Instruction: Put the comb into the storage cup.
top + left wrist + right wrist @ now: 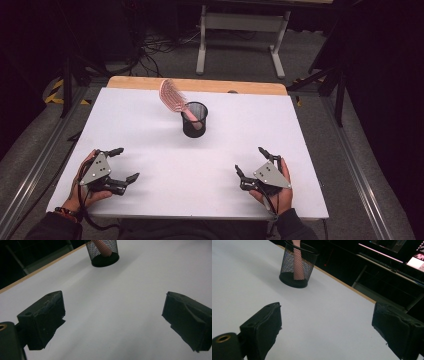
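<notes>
While both hands rest at the near edge of the white surface [150,150], nothing is held: the left gripper [121,164] has its jaws spread wide, and the right gripper [251,161] is likewise wide apart and empty. In each gripper view only bare surface lies between the two black jaws.

The thing nearest to them is a pink hairbrush [172,96], standing handle-down in a black mesh cup [194,120]. The cup sits toward the far middle of the surface, well apart from both grippers. The bristle head leans out over the rim toward the far left. The handle shows through the mesh in the left gripper view [103,247] and in the right gripper view [297,263].

Judgement: the brush looks already seated in the cup, so the step in hand reads as the rest pose, or a fresh approach if the brush is to come out.

Notes for a clean approach:
- Cup is light mesh and probably tips easily; the leaning brush loads the far-left rim.
- Steady the cup wall with one gripper, low down, before touching the brush.
- Take the brush on the neck just above the rim, not on the bristles, which would likely give and slip.
- Lift along the brush's own lean, not straight up, so the handle does not drag the cup.
- Keep jaws wide until level with the neck.
</notes>
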